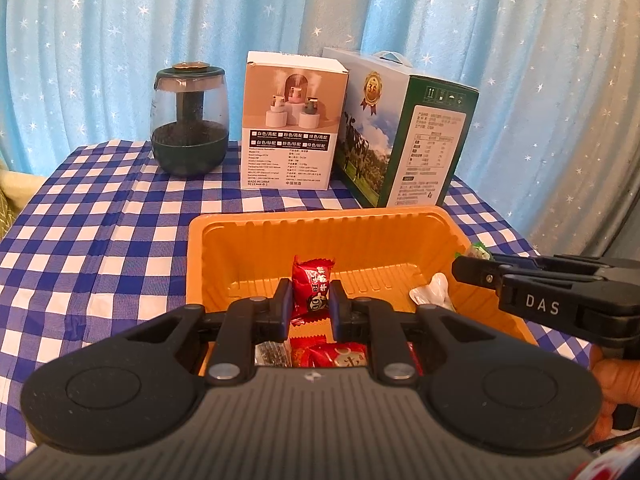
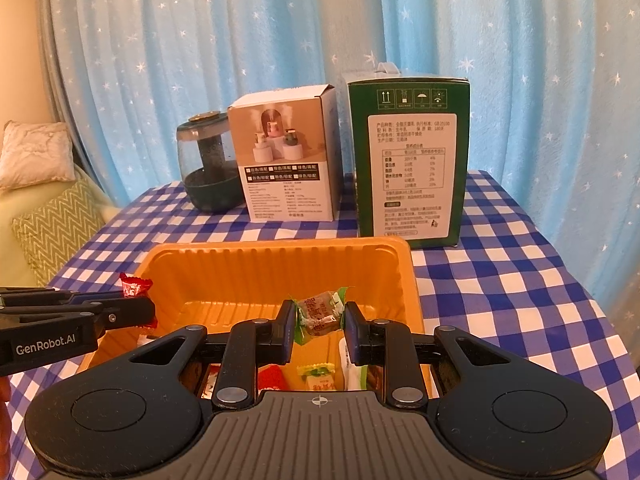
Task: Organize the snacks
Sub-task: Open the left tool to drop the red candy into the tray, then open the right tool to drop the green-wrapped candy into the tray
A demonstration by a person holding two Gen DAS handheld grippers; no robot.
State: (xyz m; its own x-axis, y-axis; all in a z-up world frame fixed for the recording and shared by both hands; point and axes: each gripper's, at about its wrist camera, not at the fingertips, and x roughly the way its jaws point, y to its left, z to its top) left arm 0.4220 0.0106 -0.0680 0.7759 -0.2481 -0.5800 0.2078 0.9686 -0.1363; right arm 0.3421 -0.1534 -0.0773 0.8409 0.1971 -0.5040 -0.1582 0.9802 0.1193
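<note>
An orange plastic tray [image 1: 320, 220] sits on the blue checked cloth, with several wrapped snacks lying at its near end. My left gripper [image 1: 310, 300] is shut on a red wrapped candy [image 1: 312, 280], held upright over the tray's near half. In the right wrist view my right gripper [image 2: 319, 320] is shut on a green-edged wrapped candy [image 2: 320, 312] above the same tray [image 2: 280, 248]. Each gripper shows in the other's view: the right gripper [image 1: 466, 265] at the tray's right rim, the left gripper [image 2: 148, 312] at its left rim with the red candy [image 2: 135, 285].
Behind the tray stand a dark green glass humidifier [image 1: 189, 120], a white product box [image 1: 290, 120] and a green milk carton box [image 1: 404, 136]. A blue starred curtain hangs behind. Cushions [image 2: 36, 156] lie on a sofa to the left of the table.
</note>
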